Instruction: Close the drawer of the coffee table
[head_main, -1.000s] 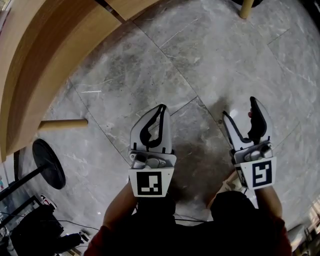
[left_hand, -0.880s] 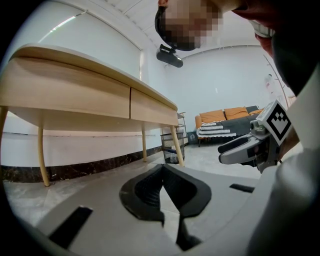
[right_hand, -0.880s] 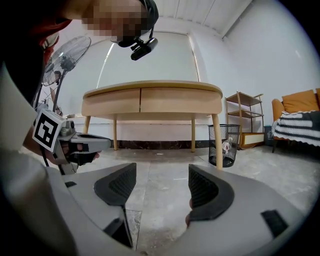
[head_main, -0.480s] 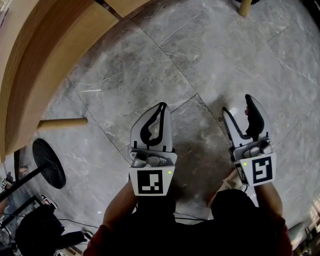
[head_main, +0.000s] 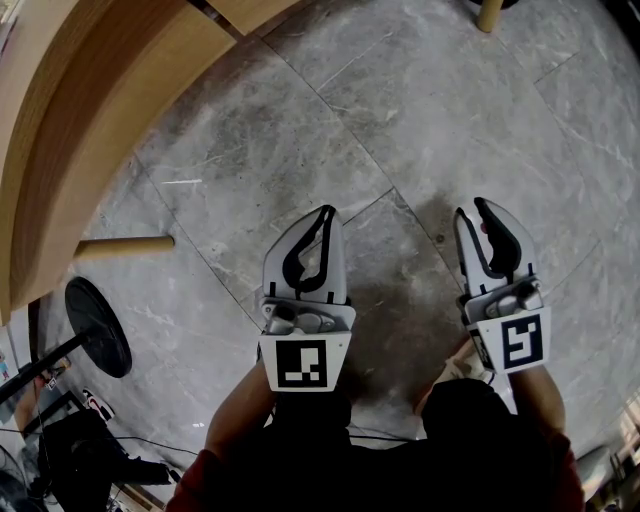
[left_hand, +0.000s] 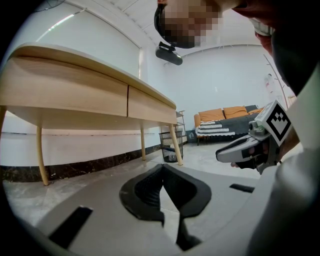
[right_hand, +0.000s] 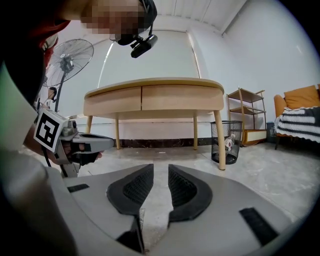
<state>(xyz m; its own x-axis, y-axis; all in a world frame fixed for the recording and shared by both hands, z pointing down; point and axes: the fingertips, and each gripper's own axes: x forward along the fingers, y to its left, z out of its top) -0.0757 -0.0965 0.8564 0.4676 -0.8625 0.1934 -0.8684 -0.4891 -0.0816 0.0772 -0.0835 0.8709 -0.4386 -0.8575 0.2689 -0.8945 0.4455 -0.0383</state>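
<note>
The left gripper (left_hand: 163, 167) has its jaws pressed together at the tips, pinching nothing. The right gripper's (right_hand: 160, 167) jaws are closing. A narrow gap shows between the dark ribbed pads (right_hand: 132, 190), and only floor is seen through it. Both grippers are held side by side and apart, low over the grey stone-tile floor (head_main: 300, 130), pointing slightly downward.

Ahead of them, well apart, stands the coffee table (right_hand: 152, 82). It is pale wood with a rounded top on slim, splayed legs. Under the top sit two drawer fronts (right_hand: 112, 100) side by side, meeting at a thin vertical seam. In the right gripper view both look flush with each other. From the head view the table curves along the upper left edge, with one leg (head_main: 125, 247) lying across the tiles.

A black wire waste basket (right_hand: 230, 142) stands just beside the table's right front leg. Beyond it are an open shelf unit (right_hand: 247, 115) and an orange sofa (right_hand: 300, 117) with a striped throw. A standing fan (right_hand: 70, 60) rises at the table's left end.
</note>
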